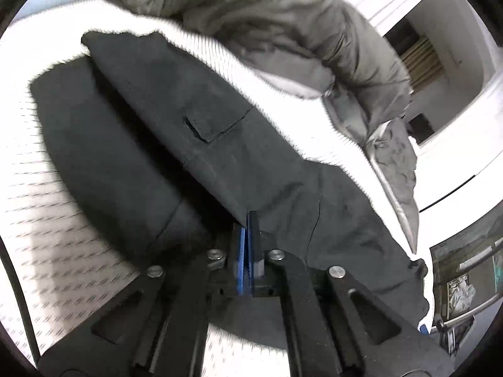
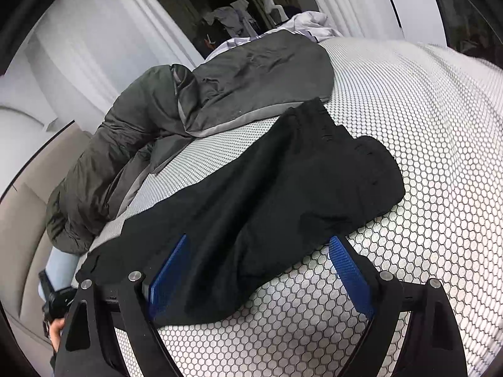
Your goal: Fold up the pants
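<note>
White honeycomb-patterned bed cover (image 2: 424, 132) stretching across the bed, grey-green quilt (image 2: 251, 72) lying rumpled along its far side, pale panelled wall (image 2: 94, 40) rising behind, dark doorway (image 2: 220, 0) opening beyond.

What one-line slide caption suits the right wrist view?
Open right tool straddling an edge of the black pants on the honeycomb-patterned bed cover, grey duvet behind.

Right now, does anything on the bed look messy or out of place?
Yes: a rumpled grey quilt is bunched along the bed's far edge, spilling over the side. The black pants lie unevenly, legs not aligned.
</note>
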`<move>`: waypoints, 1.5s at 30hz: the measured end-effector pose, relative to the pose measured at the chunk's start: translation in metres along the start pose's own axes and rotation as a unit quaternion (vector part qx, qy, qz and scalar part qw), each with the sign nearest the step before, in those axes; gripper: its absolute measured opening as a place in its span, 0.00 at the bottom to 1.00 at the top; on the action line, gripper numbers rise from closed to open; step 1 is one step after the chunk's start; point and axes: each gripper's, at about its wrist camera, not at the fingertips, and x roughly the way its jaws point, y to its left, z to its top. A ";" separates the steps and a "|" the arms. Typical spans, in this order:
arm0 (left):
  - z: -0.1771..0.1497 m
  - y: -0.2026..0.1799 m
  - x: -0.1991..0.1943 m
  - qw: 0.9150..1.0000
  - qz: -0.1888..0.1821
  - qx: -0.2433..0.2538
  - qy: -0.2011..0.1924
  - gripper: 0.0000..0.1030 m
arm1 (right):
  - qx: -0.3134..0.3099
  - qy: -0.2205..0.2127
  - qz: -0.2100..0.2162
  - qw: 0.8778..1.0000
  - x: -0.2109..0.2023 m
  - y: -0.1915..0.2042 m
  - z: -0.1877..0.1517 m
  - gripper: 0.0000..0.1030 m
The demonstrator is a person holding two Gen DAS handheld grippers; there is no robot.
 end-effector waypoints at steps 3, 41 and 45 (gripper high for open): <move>-0.010 0.006 -0.037 1.000 -0.009 -0.004 -0.021 0.00 | 0.004 0.001 -0.001 1.000 0.000 -0.003 0.002 0.88; 0.010 0.060 -0.007 0.996 0.042 -0.075 -0.015 0.42 | 0.177 0.076 0.023 0.981 -0.052 -0.137 -0.007 0.62; 0.025 0.067 0.007 0.995 0.035 -0.091 -0.012 0.23 | 0.169 0.080 0.020 0.982 -0.046 -0.129 -0.010 0.65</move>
